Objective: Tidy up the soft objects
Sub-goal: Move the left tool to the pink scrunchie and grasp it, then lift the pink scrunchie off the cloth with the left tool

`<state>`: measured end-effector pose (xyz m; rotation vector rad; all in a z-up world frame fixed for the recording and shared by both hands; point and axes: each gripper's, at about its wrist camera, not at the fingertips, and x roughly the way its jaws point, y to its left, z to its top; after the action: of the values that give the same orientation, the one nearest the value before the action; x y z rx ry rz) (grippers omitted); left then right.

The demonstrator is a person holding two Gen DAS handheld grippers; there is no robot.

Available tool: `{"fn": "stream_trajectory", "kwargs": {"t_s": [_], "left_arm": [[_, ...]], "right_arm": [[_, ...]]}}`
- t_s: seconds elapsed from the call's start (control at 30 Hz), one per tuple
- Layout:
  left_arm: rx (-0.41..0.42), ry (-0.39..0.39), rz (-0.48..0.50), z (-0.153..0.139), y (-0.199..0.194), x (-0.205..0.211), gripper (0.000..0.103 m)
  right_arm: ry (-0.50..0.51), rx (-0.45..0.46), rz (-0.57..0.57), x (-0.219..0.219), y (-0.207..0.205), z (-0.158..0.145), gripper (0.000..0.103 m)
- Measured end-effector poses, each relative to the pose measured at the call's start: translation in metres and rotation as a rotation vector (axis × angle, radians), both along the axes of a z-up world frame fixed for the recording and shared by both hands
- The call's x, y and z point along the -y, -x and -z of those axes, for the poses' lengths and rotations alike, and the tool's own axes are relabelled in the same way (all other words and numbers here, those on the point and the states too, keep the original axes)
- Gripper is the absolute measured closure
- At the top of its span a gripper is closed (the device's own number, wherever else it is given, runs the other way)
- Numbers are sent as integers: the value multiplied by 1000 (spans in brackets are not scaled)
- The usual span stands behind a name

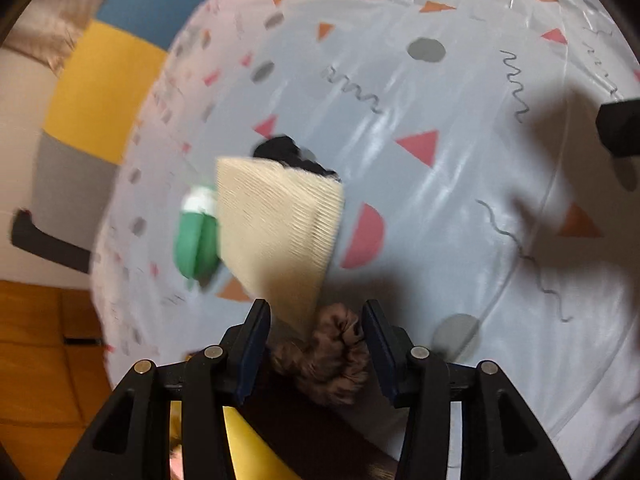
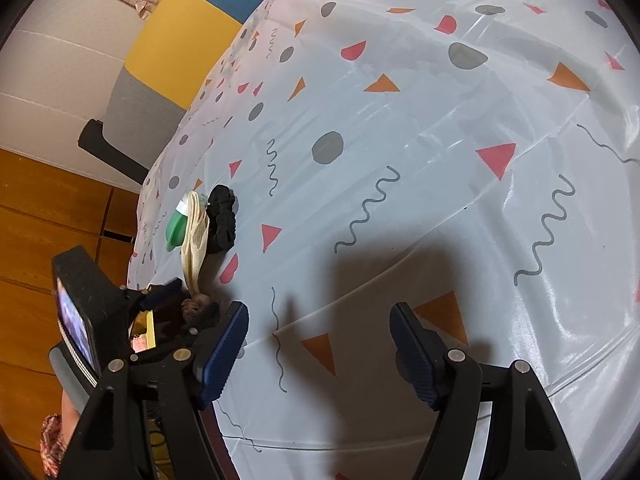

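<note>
green item: motion-blurred, partly behind the beige cloth, left of the left gripper
black scrunchie: mostly hidden beyond that cloth
brown scrunchie: lower part hidden between the fingers
yellow object: cut off under the gripper

Before me is the table, covered with a white cloth printed with triangles, dots and squiggles. Near its left edge lie together a beige ribbed cloth, a green soft thing and a black scrunchie.
</note>
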<state>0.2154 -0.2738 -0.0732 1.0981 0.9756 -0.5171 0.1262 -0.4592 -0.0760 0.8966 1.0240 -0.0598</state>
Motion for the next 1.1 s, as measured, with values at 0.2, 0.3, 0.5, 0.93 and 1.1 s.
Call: {"fn": "stream_trajectory", "kwargs": {"t_s": [0.2,0.3,0.5,0.93,1.1], "left_arm": [[-44,44,8,8,4,-3,81],[-76,105,-14,1,9,-2,92],[-224,386,-95,-34,17,-3,101],[-152,181,-31,-25,8,12,49],[-140,25,87,-15,3,5,34]], "right_arm": [[-12,-9,20,5,2,1,29],[8,-21,21,4,1,1,29],[68,-30,36,7,2,-3,29],[21,-50,43,12,6,4,27],[-10,-56,30,8,4,6,26]]}}
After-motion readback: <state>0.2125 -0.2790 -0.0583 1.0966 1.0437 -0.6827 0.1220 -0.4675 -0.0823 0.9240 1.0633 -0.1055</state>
